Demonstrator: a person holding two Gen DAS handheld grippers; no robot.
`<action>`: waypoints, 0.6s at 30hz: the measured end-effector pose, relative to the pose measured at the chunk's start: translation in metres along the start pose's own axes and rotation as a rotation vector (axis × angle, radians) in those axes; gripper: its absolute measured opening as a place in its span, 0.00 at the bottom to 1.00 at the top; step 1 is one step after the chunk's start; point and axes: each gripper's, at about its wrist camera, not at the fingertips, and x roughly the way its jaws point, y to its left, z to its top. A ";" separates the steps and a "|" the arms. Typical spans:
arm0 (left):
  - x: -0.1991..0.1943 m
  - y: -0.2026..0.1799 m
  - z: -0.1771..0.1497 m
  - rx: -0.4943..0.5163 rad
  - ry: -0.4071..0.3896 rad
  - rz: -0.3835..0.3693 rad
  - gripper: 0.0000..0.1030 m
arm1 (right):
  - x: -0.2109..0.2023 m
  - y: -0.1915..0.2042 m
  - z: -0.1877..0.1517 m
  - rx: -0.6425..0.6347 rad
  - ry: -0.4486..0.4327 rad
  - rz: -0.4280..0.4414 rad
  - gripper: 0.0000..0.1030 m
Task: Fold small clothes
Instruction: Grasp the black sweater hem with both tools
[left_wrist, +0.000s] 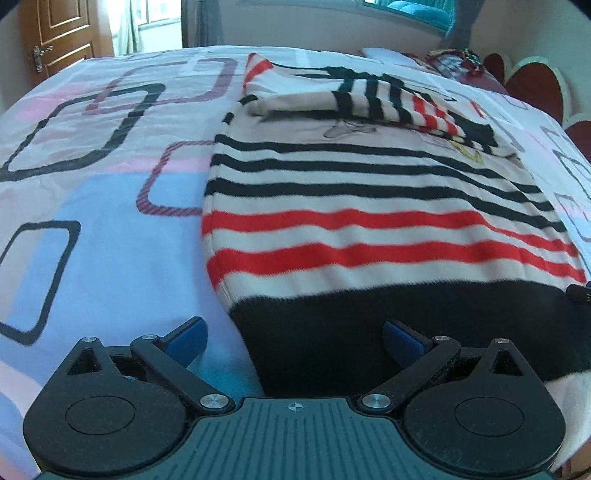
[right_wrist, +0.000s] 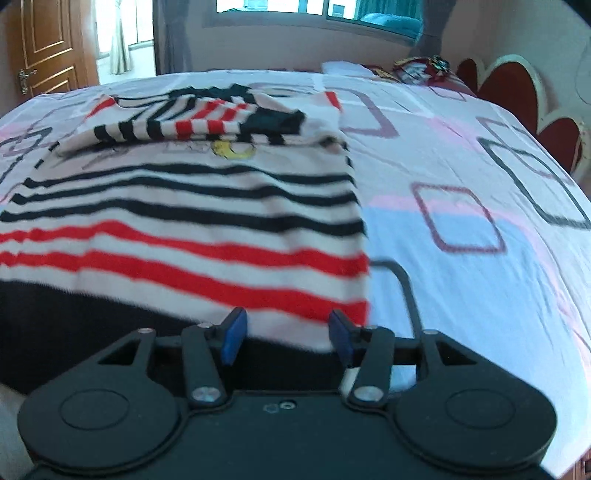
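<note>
A small striped sweater (left_wrist: 369, 206), cream with black and red stripes and a black hem, lies flat on the bed. Both sleeves (left_wrist: 388, 103) are folded across its upper part. It also shows in the right wrist view (right_wrist: 192, 221) with the sleeves (right_wrist: 207, 118) on top. My left gripper (left_wrist: 293, 341) is open, its jaws wide apart over the hem's left corner. My right gripper (right_wrist: 288, 338) is open, its jaws on either side of the hem's right corner. Neither holds cloth.
The bed sheet (left_wrist: 110, 229) is white, pink and blue with square outlines. A heart-shaped headboard (right_wrist: 517, 96) and a pile of items (right_wrist: 421, 70) are at the right. A wooden door (left_wrist: 59, 33) stands at far left.
</note>
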 end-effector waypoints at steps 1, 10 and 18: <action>-0.002 -0.001 -0.002 0.000 0.004 -0.012 0.98 | -0.002 -0.002 -0.003 0.003 0.003 -0.008 0.48; -0.021 -0.004 -0.014 -0.010 0.019 -0.092 0.67 | -0.018 -0.013 -0.024 0.065 0.031 -0.018 0.50; -0.023 0.012 -0.015 -0.102 0.043 -0.171 0.35 | -0.026 -0.021 -0.033 0.176 0.071 0.088 0.26</action>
